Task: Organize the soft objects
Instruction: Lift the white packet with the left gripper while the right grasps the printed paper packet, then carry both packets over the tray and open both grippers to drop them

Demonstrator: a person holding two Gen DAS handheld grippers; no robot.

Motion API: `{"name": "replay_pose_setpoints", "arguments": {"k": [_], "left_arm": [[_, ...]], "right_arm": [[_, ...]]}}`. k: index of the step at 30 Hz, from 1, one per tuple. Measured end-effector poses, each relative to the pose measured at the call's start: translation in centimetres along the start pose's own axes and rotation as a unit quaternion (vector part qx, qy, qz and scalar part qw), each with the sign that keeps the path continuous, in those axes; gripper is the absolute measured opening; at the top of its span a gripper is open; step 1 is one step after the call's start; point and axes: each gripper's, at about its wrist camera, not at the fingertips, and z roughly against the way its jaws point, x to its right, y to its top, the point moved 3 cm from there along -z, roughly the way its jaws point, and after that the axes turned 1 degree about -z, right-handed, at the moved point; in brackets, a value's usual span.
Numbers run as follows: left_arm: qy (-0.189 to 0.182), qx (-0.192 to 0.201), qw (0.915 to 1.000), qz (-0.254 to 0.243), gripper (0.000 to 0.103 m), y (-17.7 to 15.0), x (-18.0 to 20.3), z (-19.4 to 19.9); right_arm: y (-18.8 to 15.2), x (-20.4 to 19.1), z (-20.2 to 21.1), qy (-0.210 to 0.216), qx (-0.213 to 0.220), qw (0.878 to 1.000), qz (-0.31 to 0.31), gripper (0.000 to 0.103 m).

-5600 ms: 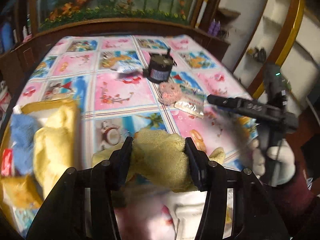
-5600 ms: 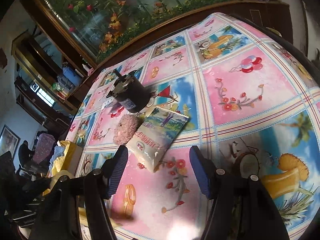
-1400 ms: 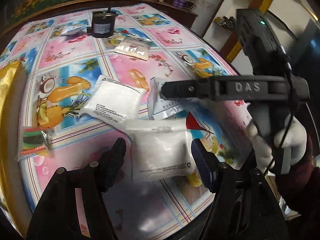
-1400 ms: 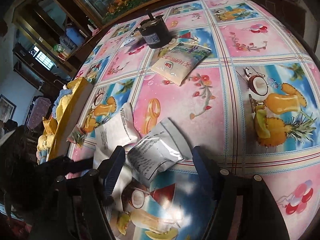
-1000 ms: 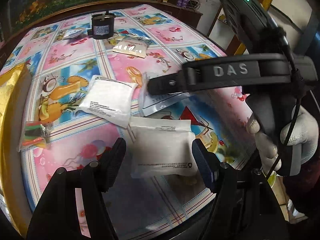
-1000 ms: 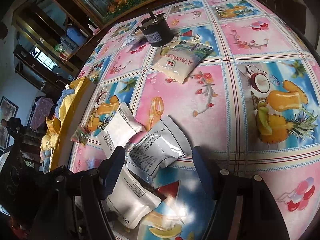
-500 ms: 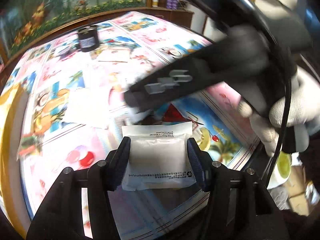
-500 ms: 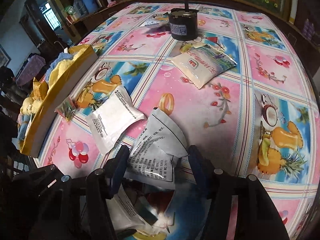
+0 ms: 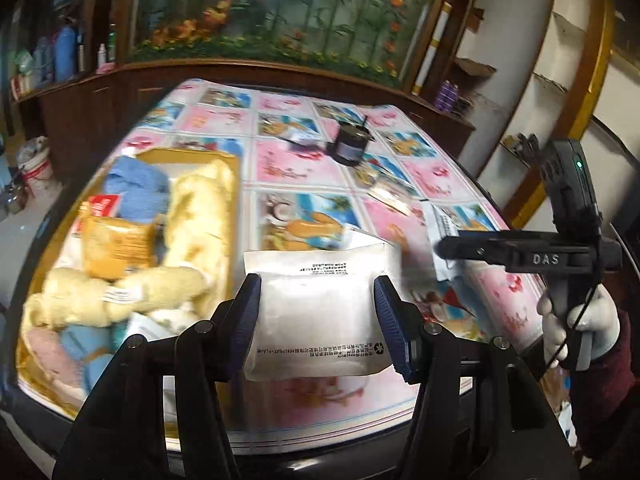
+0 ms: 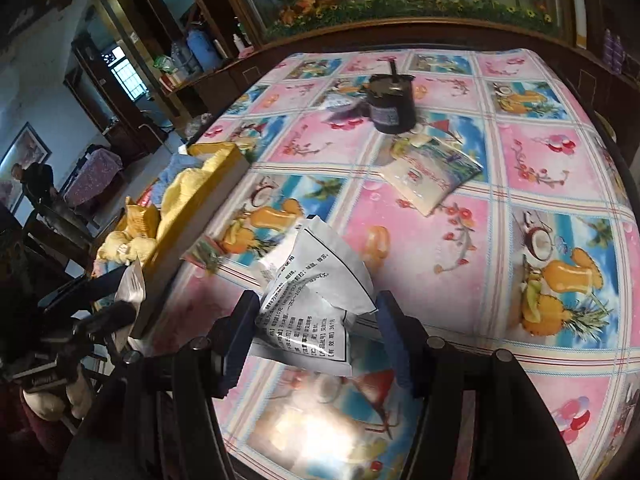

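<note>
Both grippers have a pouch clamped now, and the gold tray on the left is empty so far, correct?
Not empty. The left wrist view shows the gold tray already holding yellow and blue soft items. The left gripper does clamp the white pouch, and the right gripper the printed pouch.

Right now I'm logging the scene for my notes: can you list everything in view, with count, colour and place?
White pouch: one, white, in the left gripper.
Printed pouch: one, silvery-white, in the right gripper.
Snack packet: one, white and blue, mid-table.
Black container: one, far table.
Tray: one, gold, table's left side, holding yellow, blue and pink soft items.
Tablecloth: pink and blue.
Left gripper: shut on white pouch.
Right gripper: shut on printed pouch.
</note>
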Motion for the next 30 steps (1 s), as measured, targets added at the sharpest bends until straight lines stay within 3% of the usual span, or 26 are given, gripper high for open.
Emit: {"name": "replay_pose_setpoints", "arguments": {"k": [4,8,12,16,23,30], "left_arm": [[0.044,0.011,0.9987,0.022,0.057,1.6,-5.0,2.1],[0.069,0.011,0.9970,0.035,0.057,4.3,-9.2,1.2],[0.060,-0.002,0.9948,0.082,0.057,6.3,-13.4,-1.2],[0.057,-0.018,0.9890,0.136,0.058,7.2,-17.0,-4.3],[0.081,-0.026,0.9812,0.173,0.065,7.5,-19.4,-5.9],[0.063,-0.028,0.9746,0.213,0.068,7.0,-20.4,-5.2]], "right_arm": [[1.7,-3.7,-1.3,0.034,-0.002,0.999,0.021,0.060],[4.1,-7.4,-3.2,0.059,0.003,0.997,0.041,0.060],[7.1,-11.0,-5.9,0.081,0.004,0.995,0.058,0.060],[10.1,-14.0,-9.7,0.065,0.004,0.994,0.093,0.060],[13.4,-15.1,-16.1,0.066,-0.034,0.994,0.083,0.060],[13.5,-15.2,-19.1,0.066,-0.061,0.994,0.069,0.065]]}}
